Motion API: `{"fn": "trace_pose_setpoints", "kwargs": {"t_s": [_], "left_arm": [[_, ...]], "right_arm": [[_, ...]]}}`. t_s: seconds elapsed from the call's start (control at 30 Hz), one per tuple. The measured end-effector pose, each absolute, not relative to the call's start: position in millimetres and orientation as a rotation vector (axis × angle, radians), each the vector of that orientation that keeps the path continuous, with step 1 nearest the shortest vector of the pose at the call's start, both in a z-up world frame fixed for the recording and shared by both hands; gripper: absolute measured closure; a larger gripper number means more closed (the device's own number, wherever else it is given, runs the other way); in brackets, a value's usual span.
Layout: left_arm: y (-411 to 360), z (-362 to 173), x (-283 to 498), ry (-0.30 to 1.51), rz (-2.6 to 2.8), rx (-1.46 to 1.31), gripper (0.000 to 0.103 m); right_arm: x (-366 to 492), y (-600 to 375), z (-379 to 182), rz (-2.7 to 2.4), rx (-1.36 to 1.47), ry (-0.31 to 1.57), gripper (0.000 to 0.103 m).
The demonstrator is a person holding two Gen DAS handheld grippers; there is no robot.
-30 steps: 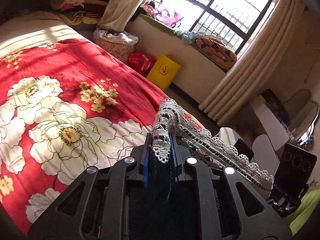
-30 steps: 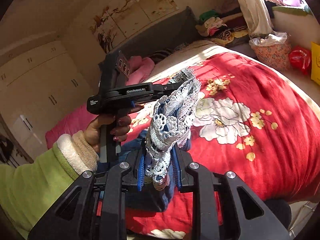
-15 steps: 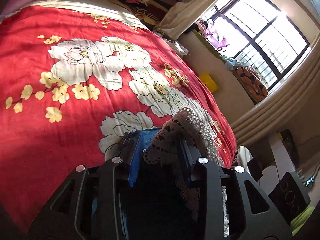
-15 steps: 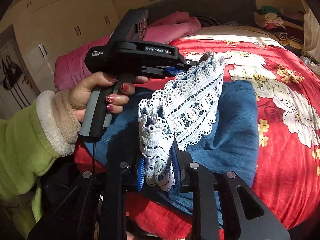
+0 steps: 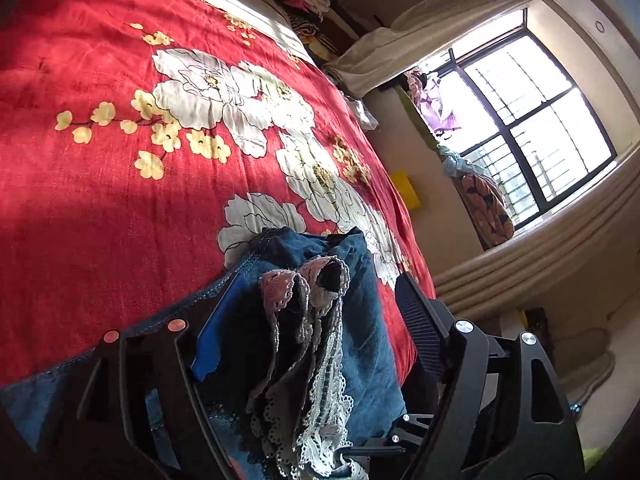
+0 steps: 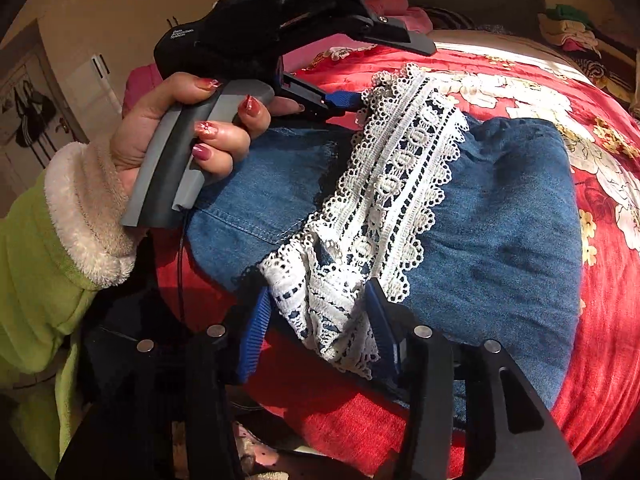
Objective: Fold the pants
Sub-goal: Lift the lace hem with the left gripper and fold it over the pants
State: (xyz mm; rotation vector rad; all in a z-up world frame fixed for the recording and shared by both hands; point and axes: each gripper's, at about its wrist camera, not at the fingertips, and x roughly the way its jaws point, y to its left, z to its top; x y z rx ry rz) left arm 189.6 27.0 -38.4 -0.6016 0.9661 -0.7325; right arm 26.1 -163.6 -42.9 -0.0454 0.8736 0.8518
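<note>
- Lying folded on the red floral bedspread (image 6: pixel 600 320), the denim pants (image 6: pixel 500 216) have their white lace hem (image 6: pixel 400 184) running across the top of the fold.
- One end of the lace sits between the blue pads of the right gripper (image 6: pixel 320 312), whose jaws are opening.
- The left gripper (image 5: pixel 316 300) is opening too; the other lace end stands loose between its wide-apart fingers.
- A hand (image 6: pixel 168 136) in a green, fleece-cuffed sleeve (image 6: pixel 48 240) holds the left gripper's grey handle above the denim.
</note>
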Motion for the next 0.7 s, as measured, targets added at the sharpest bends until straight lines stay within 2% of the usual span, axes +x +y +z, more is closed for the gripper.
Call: {"fn": "trace_pose_setpoints", "kwargs": {"t_s": [0.1, 0.17, 0.3, 0.37, 0.4, 0.47, 0.57, 0.6, 0.63, 0.67, 0.7], "left_arm": [[20, -46, 192, 0.997, -0.7, -0.572, 0.034], [18, -51, 194, 1.013, -0.691, -0.58, 0.034], [13, -56, 202, 1.039, -0.694, -0.585, 0.037], [10, -56, 205, 1.04, -0.706, -0.598, 0.053], [8, -56, 205, 1.04, -0.708, -0.596, 0.055], [4, -57, 205, 1.041, -0.707, -0.584, 0.071], [2, -58, 205, 1.036, -0.697, -0.606, 0.085], [4, -58, 206, 1.029, -0.705, -0.635, 0.086], [5, -57, 206, 1.019, -0.714, -0.658, 0.087], [5, -55, 206, 1.009, -0.725, -0.666, 0.088], [5, -53, 207, 0.994, -0.734, -0.666, 0.089]], "right_arm": [[25, -190, -19, 0.869, 0.048, 0.805, 0.05], [35, -215, -4, 0.83, 0.116, 0.753, 0.04], [90, -255, 6, 0.652, 0.176, 0.75, 0.038], [125, -265, 1, 0.613, 0.201, 0.799, 0.038], [143, -269, -3, 0.583, 0.21, 0.825, 0.038], [177, -273, -17, 0.58, 0.25, 0.89, 0.036], [210, -272, -45, 0.624, 0.348, 1.032, 0.036], [215, -270, -52, 0.643, 0.382, 1.069, 0.039], [219, -269, -59, 0.657, 0.402, 1.097, 0.06], [221, -269, -61, 0.669, 0.409, 1.11, 0.088], [220, -272, -60, 0.679, 0.421, 1.095, 0.089]]}}
